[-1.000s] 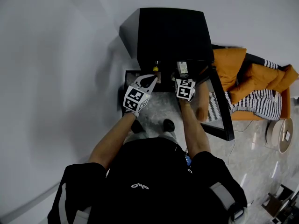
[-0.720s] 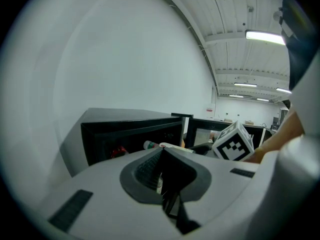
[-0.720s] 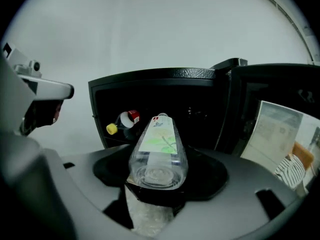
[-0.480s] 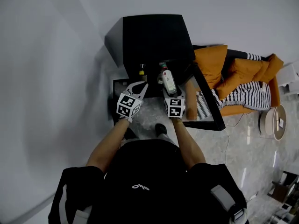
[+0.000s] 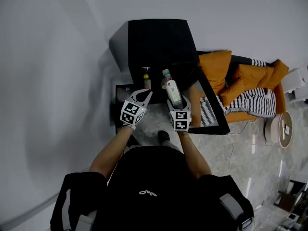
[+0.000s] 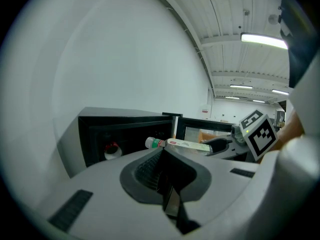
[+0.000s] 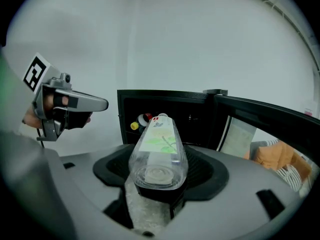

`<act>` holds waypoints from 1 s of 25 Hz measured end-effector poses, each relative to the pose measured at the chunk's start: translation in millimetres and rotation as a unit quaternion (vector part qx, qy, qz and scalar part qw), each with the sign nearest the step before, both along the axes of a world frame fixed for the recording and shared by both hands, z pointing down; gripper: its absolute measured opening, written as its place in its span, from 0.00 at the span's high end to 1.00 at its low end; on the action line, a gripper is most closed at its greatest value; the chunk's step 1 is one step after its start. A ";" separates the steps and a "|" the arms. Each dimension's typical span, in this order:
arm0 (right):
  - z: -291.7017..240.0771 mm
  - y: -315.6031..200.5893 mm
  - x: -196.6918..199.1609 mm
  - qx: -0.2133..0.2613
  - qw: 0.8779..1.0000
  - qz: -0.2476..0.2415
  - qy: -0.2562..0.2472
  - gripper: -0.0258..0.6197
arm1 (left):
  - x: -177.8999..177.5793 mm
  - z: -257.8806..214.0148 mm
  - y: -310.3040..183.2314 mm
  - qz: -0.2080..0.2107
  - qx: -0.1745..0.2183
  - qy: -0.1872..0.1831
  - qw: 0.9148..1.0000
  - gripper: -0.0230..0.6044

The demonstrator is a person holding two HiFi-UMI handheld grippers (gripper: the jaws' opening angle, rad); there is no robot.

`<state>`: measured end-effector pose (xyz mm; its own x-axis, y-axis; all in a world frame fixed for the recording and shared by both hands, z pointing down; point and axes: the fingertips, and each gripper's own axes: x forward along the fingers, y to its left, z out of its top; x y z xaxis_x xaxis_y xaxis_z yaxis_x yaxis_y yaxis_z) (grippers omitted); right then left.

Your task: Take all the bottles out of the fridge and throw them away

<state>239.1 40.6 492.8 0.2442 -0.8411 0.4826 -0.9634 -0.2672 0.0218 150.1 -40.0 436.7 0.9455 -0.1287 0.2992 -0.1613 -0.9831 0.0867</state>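
Observation:
The black fridge point(image 5: 159, 37) stands open, with its glass door point(image 5: 210, 110) swung out to the right. My right gripper point(image 5: 174, 103) is shut on a clear bottle point(image 5: 171, 92) with a green and white label, and holds it in front of the opening, cap towards the fridge. In the right gripper view the bottle point(image 7: 159, 145) lies between the jaws, base nearest the camera. Inside the fridge a yellow-capped bottle point(image 7: 134, 126) and a red-capped one point(image 7: 145, 119) are in sight. My left gripper point(image 5: 147, 93) is shut and empty, just left of the held bottle point(image 6: 186, 145).
An orange cushion point(image 5: 214, 67) and striped fabric point(image 5: 250, 100) lie on a seat right of the fridge door. A round white object point(image 5: 279, 128) sits on the floor at far right. A plain wall point(image 5: 53, 81) runs along the left. The person's foot point(image 5: 163, 135) is under the grippers.
The right gripper has drawn back from the fridge opening with the bottle in it. The left gripper has shifted a little and stays shut.

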 end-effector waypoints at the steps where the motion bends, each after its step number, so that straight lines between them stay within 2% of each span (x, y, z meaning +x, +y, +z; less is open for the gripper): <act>1: -2.8 0.0 -2.7 0.002 1.000 -0.004 0.001 0.48 | -3.7 -1.2 -0.5 -0.003 0.001 0.000 1.000 0.95; 7: -20.2 -11.3 -34.8 0.019 0.999 -0.046 0.004 0.48 | -38.4 -2.1 -15.6 -0.041 0.007 0.001 0.999 0.95; 14: -27.1 -34.1 -86.2 0.022 0.991 -0.130 0.006 0.48 | -86.9 -2.9 -28.9 -0.111 0.009 0.008 0.994 0.96; 19: -31.7 -51.4 -126.2 0.024 0.980 -0.197 0.004 0.48 | -130.0 -3.3 -36.6 -0.169 0.011 0.008 0.985 0.96; 25: -34.3 -70.3 -179.8 0.025 0.960 -0.280 0.002 0.48 | -194.6 -6.1 -41.3 -0.247 0.015 0.005 0.969 0.96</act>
<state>59.2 -29.7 458.5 -0.2503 -0.8637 0.4374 -0.9564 0.2908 0.0270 -44.5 -81.3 430.6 0.7694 -0.5744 0.2795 -0.6117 -0.7886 0.0633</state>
